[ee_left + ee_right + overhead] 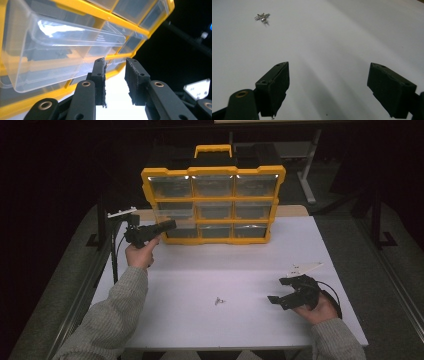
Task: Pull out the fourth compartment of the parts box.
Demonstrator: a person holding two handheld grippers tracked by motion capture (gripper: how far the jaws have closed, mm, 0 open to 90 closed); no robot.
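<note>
Jaws on my left hand-held gripper (115, 82) stand a narrow gap apart with nothing between the pads; through the gap I see only the bright surface beyond. In the high view this left hand-held gripper (170, 224) is raised above the surface and points level at the lower left corner of the yellow organizer (214, 202), its tip right at the bottom-left drawer. From its own camera I see a clear plastic drawer (60, 52) pulled partway out of the yellow frame, just above and left of the jaw tips; the pads do not press on it. I cannot tell whether the tip still touches the drawer front.

My right hand-held gripper (328, 87) has its jaws spread wide, empty, with bare white surface between them. In the high view the right hand-held gripper (280, 292) rests low at the right side of the surface (200, 270), pointing left, held in the right hand (320, 310).

Ahead of it, well apart from the jaws, lies a small cluster of metal screws (262, 17). In the high view the same screws (219, 300) sit near the middle of the surface, between the two hands and well in front of the organizer, which stands upright at the far edge with its handle (213, 150) on top.
</note>
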